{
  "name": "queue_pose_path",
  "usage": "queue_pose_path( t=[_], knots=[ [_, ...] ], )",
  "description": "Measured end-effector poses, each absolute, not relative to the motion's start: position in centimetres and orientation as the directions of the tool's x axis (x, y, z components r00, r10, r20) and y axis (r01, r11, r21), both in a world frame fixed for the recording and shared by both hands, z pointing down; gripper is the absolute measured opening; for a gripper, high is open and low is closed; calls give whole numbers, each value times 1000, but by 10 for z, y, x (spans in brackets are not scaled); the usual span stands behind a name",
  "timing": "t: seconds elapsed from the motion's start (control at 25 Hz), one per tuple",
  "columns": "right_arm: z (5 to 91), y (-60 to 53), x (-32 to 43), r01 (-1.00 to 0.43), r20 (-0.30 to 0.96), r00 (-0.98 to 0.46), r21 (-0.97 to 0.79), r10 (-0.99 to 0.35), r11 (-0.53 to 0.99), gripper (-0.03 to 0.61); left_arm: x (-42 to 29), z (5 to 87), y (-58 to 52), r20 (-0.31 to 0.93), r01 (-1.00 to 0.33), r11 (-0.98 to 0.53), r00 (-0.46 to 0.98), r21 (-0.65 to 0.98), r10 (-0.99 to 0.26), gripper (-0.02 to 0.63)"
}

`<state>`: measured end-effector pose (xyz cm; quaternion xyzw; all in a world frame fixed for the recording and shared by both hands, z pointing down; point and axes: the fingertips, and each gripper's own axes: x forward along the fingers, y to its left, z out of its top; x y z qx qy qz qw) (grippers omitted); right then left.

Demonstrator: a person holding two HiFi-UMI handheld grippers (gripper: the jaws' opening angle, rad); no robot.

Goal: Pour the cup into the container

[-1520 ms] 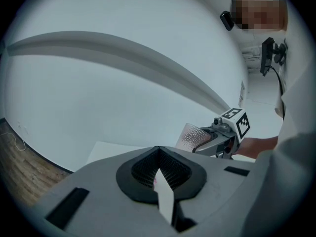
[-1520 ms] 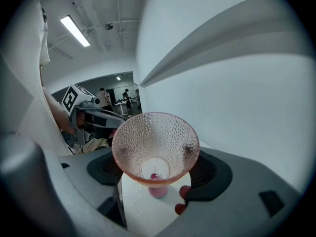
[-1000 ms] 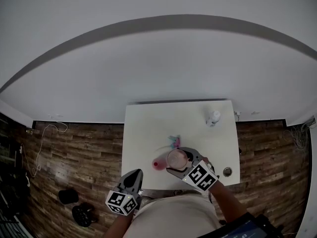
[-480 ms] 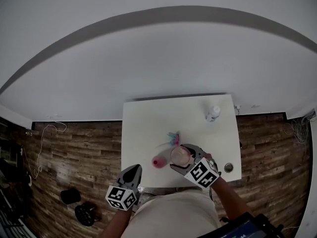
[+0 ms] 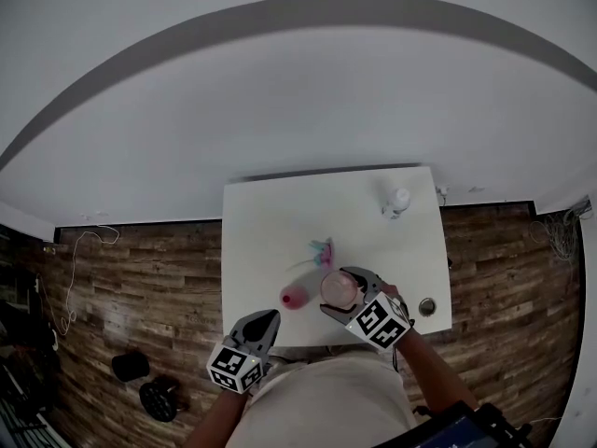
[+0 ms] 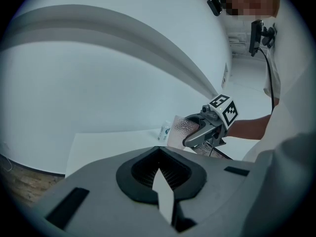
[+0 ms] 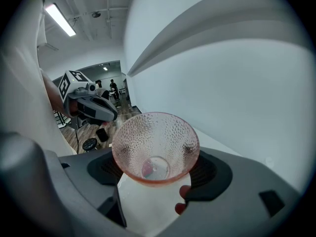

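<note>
Now, left arm: bent in close to the body, with the hand low at the near edge of the table (image 5: pixel 270 222).
Left gripper (image 5: pixel 268 318): points ahead and somewhat down towards the tabletop. Its jaws are closed together with nothing between them, and its marker cube sits nearest the body.
Right arm: the bare forearm reaches forward from the body's right side, across the table's near edge.
Right gripper (image 5: pixel 334 294): tilted down. Its jaws are clamped on the cup from both sides, with the pads on the wall below the rim.
Cup (image 5: pixel 337 287): pink-tinged dimpled glass, flaring wide to the rim. It is over the near part of the table, right of the middle; whether its base touches the top I cannot tell.
Cup axis: close to upright, with the mouth up and the narrow base down. The head view shows a round rim, and the right gripper view looks down into the bowl to the base.
Cup base: a faint pink patch shows there — inside the glass or behind it, I cannot tell.
Container (image 5: pixel 295 296): small, pink and round from above. It stands on the table just left of the cup, apart from it, between the two grippers.
Coloured bits (image 5: pixel 323 250): pink and teal, just beyond the cup.
Bottle (image 5: pixel 398 201): white, at the far right corner — well apart from the cup.
</note>
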<state>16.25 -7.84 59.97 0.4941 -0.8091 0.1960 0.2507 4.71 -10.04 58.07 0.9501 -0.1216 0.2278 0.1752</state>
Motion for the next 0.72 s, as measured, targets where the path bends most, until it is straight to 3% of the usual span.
queue_pose_path(
  t=[0.72],
  knots=[
    [637, -75, 176, -905, 625, -374, -86, -685, 416, 371, 63, 619, -86, 523, -284, -912, 847, 295, -94, 11]
  ],
)
